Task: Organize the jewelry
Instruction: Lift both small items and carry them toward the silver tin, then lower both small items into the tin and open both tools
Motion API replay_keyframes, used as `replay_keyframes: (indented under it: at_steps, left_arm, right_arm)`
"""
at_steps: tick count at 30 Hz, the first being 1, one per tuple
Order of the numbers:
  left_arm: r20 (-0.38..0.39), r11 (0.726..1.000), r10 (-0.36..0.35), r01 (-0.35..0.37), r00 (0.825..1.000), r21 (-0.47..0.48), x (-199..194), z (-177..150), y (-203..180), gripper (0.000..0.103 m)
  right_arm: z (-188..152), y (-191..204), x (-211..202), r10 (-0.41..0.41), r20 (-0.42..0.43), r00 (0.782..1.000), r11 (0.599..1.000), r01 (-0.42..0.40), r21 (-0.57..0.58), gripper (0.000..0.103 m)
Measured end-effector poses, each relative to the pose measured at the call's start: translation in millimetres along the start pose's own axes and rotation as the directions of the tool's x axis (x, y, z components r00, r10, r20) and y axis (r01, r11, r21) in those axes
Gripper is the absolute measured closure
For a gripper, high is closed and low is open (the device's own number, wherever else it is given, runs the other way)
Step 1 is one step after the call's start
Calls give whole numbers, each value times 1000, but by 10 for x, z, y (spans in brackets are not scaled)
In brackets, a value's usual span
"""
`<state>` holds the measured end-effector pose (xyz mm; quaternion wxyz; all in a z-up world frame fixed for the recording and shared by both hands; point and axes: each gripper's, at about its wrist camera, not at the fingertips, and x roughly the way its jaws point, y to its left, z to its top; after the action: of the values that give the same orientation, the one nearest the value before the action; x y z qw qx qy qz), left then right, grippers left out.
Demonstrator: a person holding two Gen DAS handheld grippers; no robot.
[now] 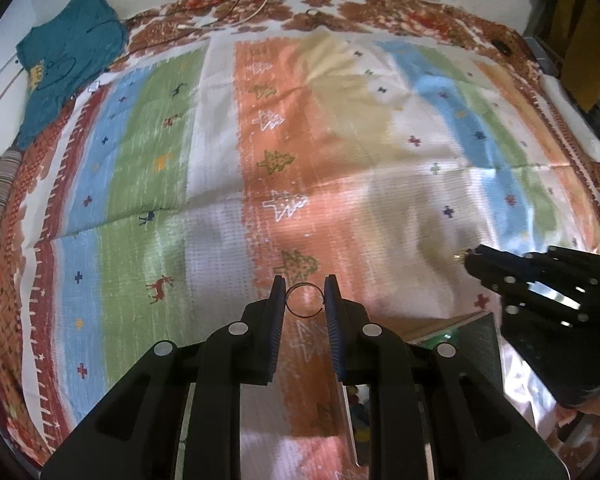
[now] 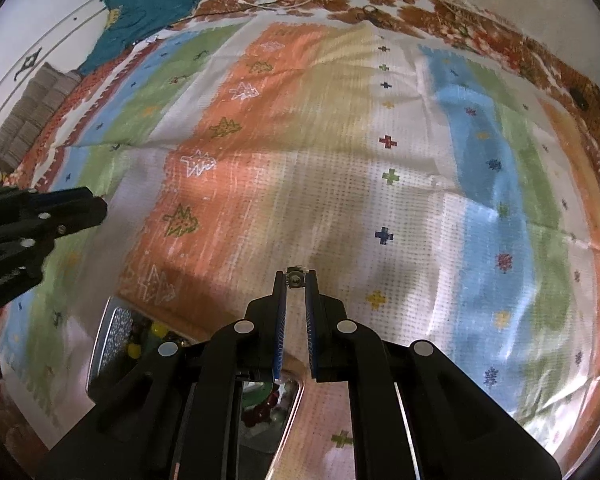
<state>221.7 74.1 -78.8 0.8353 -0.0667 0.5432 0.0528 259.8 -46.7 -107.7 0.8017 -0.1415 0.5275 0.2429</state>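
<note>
In the left wrist view my left gripper [image 1: 303, 294] is shut on a thin dark wire ring [image 1: 304, 299], held between its fingertips above the striped cloth. My right gripper [image 1: 470, 258] shows at the right edge there, with a small glinting piece at its tip. In the right wrist view my right gripper [image 2: 296, 280] is shut on a small square metallic jewel piece [image 2: 295, 279] above the cloth. My left gripper [image 2: 96, 204] shows at the left edge there. A jewelry box [image 2: 112, 336] with coloured beads lies under the grippers, partly hidden.
A striped cloth [image 1: 260, 140] with tree and cross patterns covers the bed. A teal garment [image 1: 68, 56] lies at the far left. Cables [image 1: 240, 4] lie at the far edge. A striped grey fabric [image 2: 28, 120] sits at the left. The box edge [image 1: 452, 328] shows below my right gripper.
</note>
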Motion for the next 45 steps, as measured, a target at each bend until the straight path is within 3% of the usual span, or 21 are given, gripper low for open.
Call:
replay_keyframes:
  at_steps: [7,26,45]
  left_arm:
    - [57,999,-41,40,998,19,-289,-89,-129,84]
    - [87,995,-65,59,994,76,-537,-412,-350,84]
    - [122,993,-104,97,987,62,-724,-607,-452,83]
  right_arm:
    - [-92,104,-176,-11,33,999,999,12,-30,93]
    - [-420,157,-458,0,60,998,1000,1,-21,93]
    - [-662,280,-638,56,70,996,998,-55,-19,91]
